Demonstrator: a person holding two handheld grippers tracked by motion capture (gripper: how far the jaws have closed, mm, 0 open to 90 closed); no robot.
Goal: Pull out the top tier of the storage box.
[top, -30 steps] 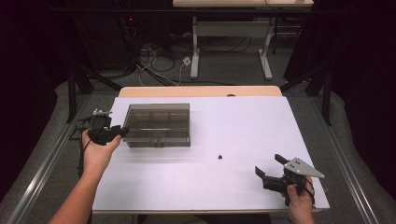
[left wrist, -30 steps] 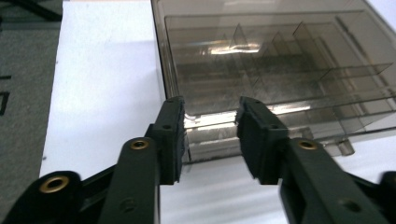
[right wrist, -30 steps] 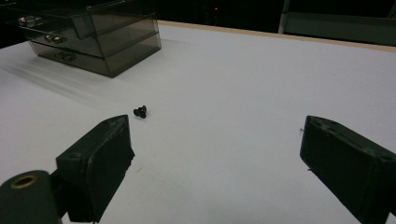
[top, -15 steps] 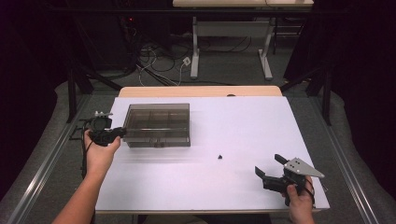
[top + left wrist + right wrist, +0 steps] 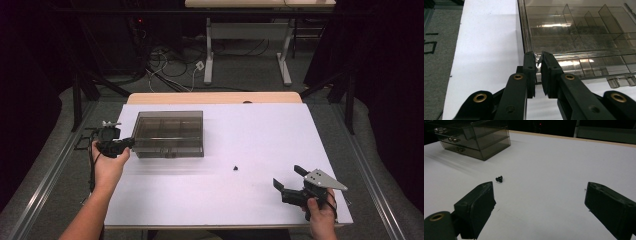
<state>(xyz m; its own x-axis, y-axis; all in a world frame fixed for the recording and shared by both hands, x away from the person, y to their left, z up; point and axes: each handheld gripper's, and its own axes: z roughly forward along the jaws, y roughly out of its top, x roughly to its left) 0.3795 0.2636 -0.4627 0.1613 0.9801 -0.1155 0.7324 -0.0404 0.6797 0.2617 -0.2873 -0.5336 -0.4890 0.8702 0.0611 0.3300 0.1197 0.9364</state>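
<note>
Smoky transparent plastic forms the compartment box [image 5: 169, 133], which sits in the upper left part of the white counter [image 5: 250, 135] in the high view. At its left near corner the left claw [image 5: 125, 144] has just been closing, and in the left gripper view its jaws stand nearly together with the thin edge of the box's wall [image 5: 524, 32] between them at the corner; whether the pads press on that edge I cannot tell, since a sliver of gap shows between the tips. Inside the box, clear dividers [image 5: 571, 18] rise in the upper right of that view.

Low at the right of the high view, the right claw [image 5: 291, 181] rests on the counter with its jaws spread wide and nothing between them. A small black screw [image 5: 235, 168] lies alone on the white surface between box and right claw, well apart from both; in the right gripper view the same screw [image 5: 499, 179] sits just above the left jaw, with the box [image 5: 474, 137] in the upper left corner.
</note>
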